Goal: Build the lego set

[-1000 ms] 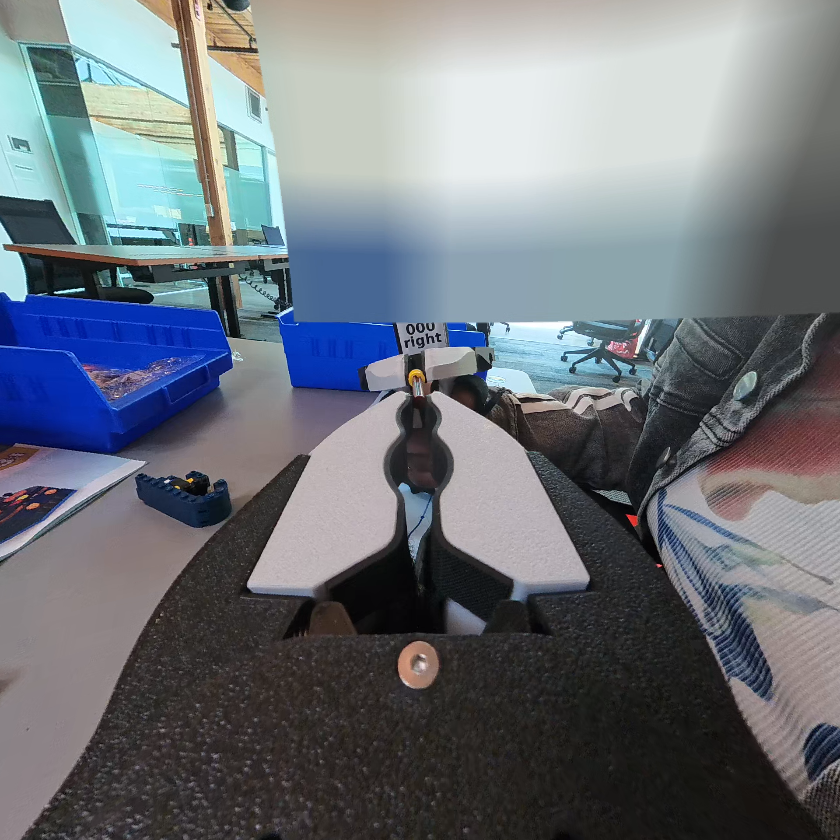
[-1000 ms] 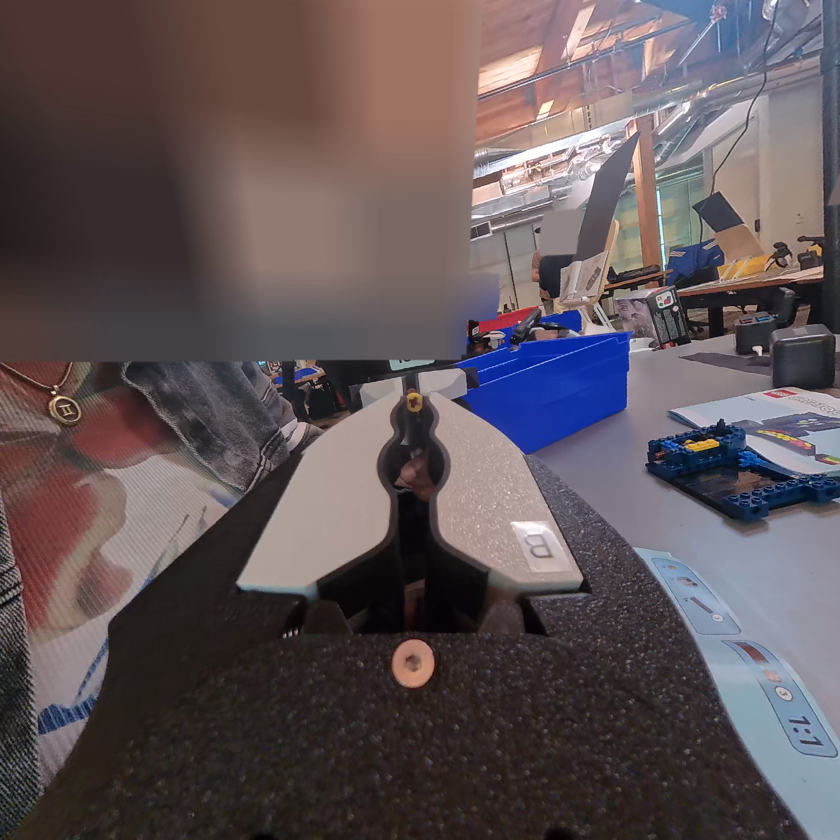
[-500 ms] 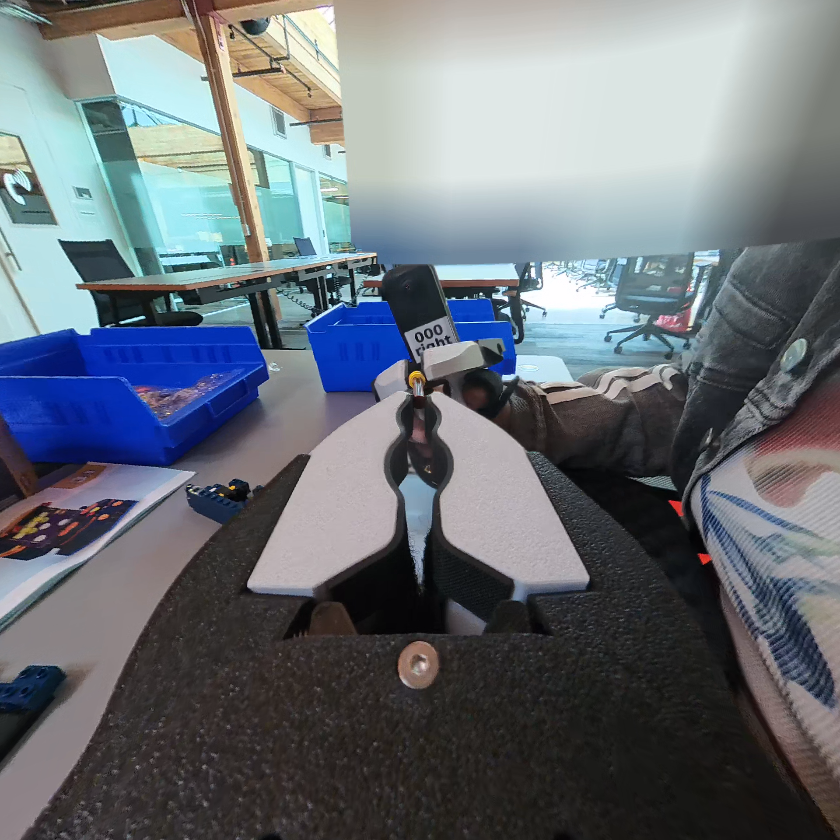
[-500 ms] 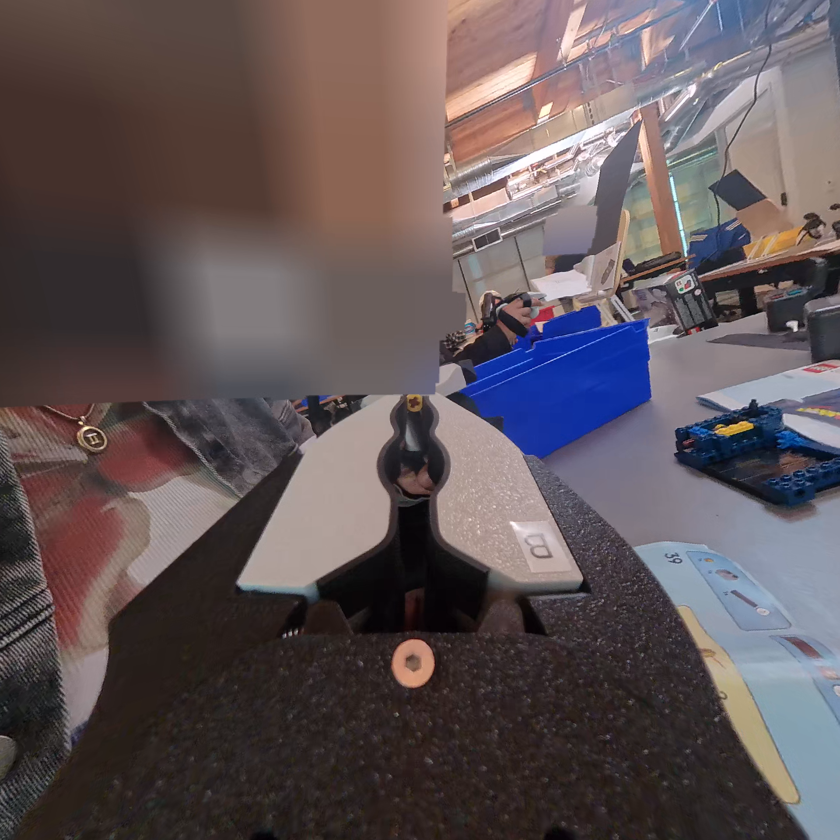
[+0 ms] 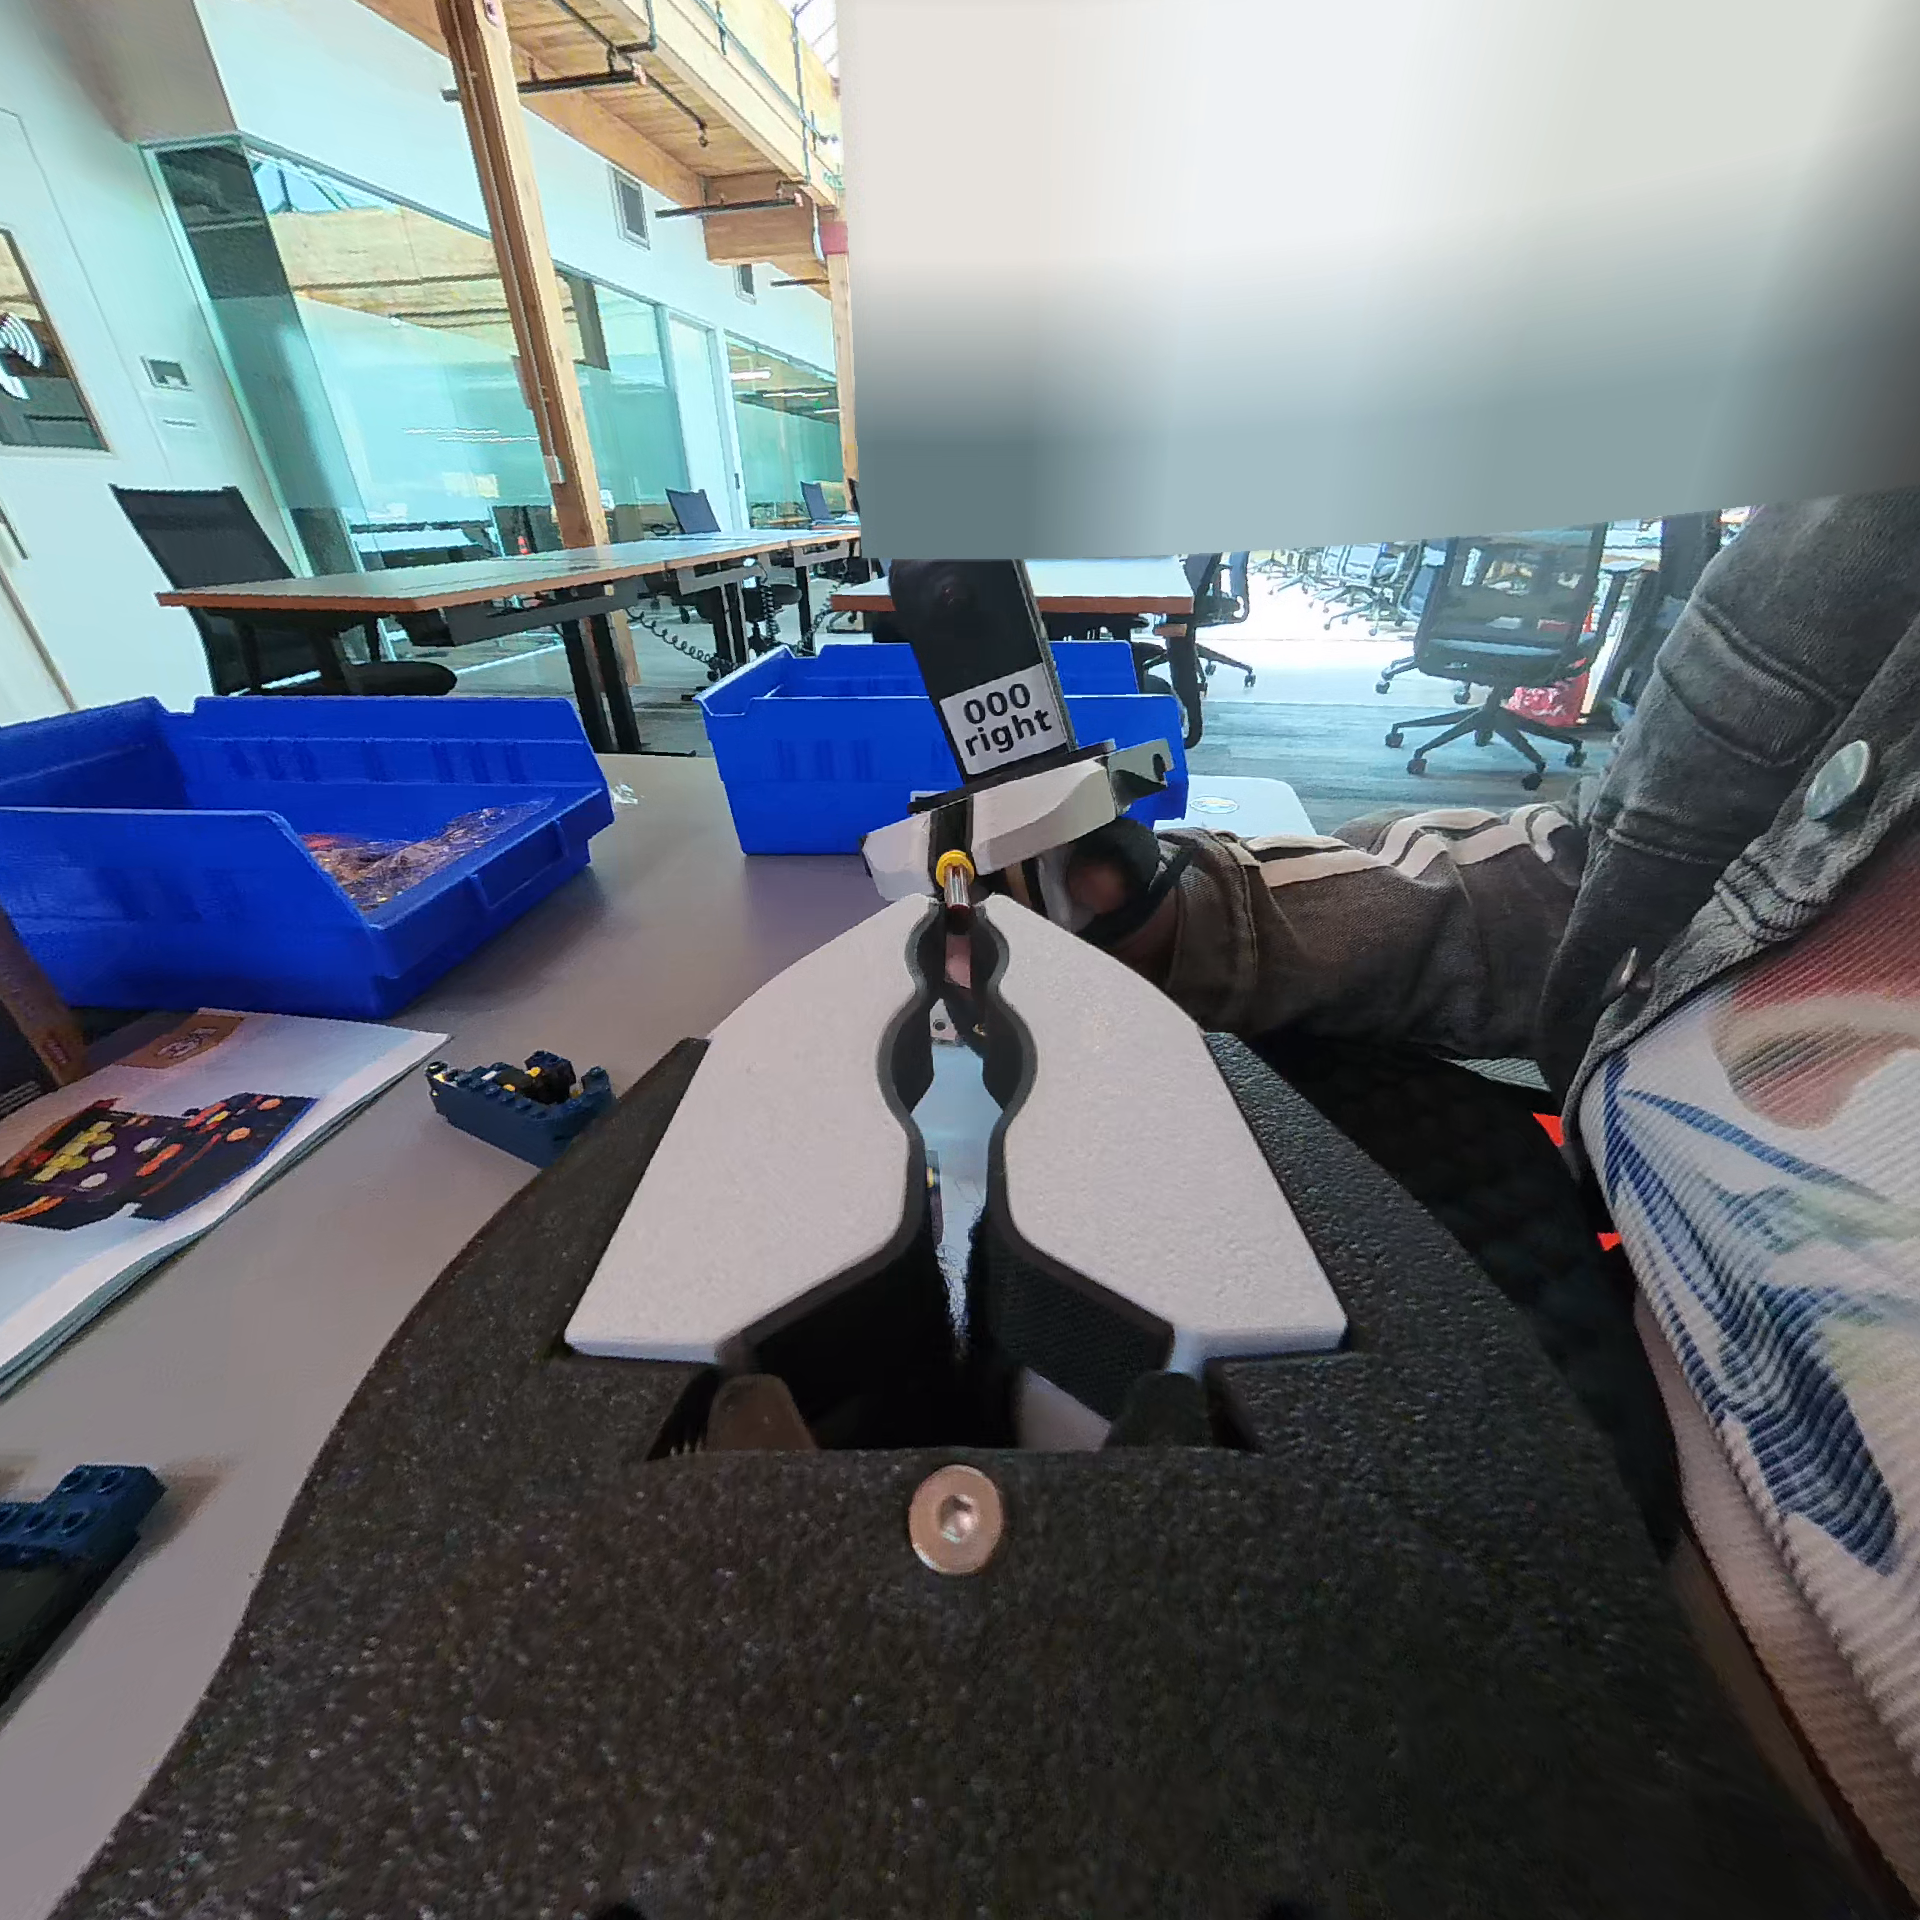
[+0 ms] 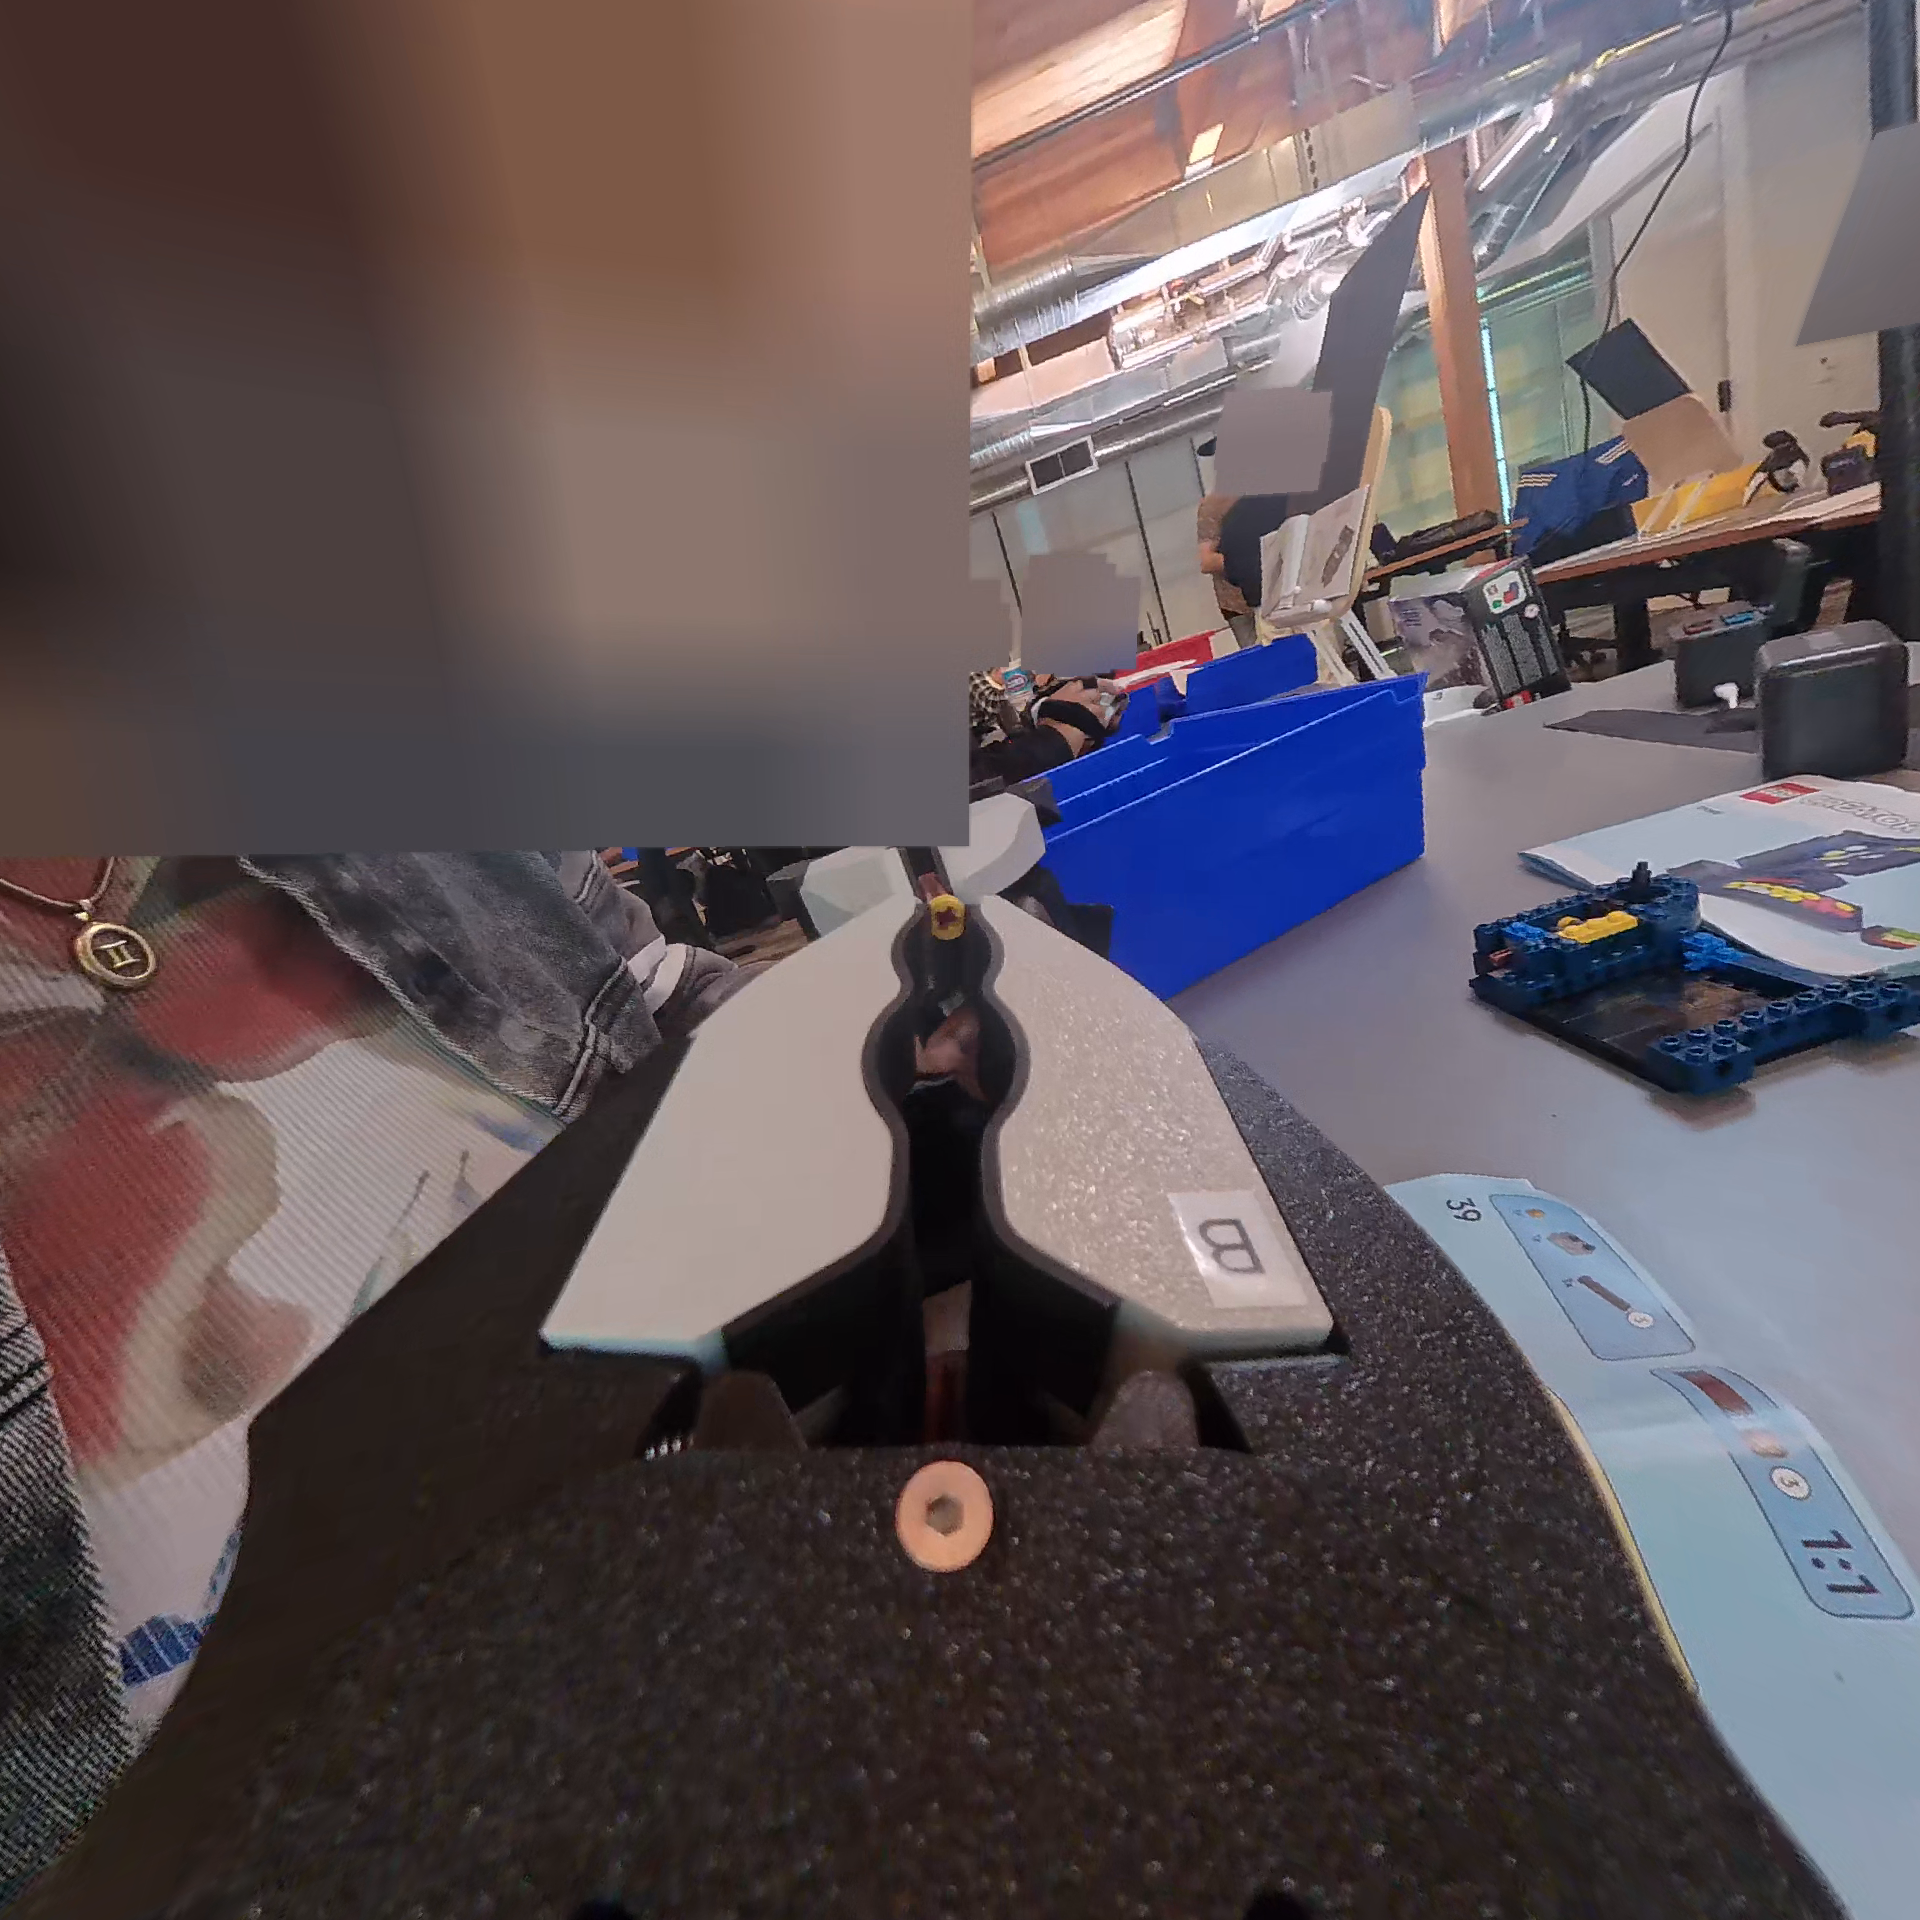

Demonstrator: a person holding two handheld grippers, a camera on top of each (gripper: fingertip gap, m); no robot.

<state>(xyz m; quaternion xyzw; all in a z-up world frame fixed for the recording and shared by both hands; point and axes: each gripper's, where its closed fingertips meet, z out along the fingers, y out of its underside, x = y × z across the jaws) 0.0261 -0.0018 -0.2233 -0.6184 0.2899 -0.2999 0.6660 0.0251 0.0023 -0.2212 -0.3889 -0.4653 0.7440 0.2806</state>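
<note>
My two grippers meet tip to tip above the table's near edge, in front of a person's torso. My left gripper (image 5: 958, 914) is shut on the dark red axle (image 5: 957, 902), which sticks out from its tips. A yellow bush (image 5: 952, 864) sits on the axle's far end, at the tips of my right gripper (image 5: 951, 844). In the right wrist view my right gripper (image 6: 943, 921) is shut on the yellow bush (image 6: 943, 918). The axle (image 6: 928, 889) runs on from it into my left gripper's white fingers (image 6: 852, 883).
Blue bins (image 5: 312, 831) (image 5: 831, 748) (image 6: 1247, 862) stand on the grey table (image 5: 644, 935). Instruction booklets (image 5: 156, 1143) (image 6: 1662, 1403) and blue brick builds (image 5: 520, 1101) (image 6: 1662, 977) lie on it. The person's sleeve (image 5: 1351, 914) and shirt (image 6: 156, 1091) are close by. Left and right tips are no more than a few centimetres apart.
Both grippers have moved and tilted a little together, still joined tip to tip. Both grips are unchanged.
</note>
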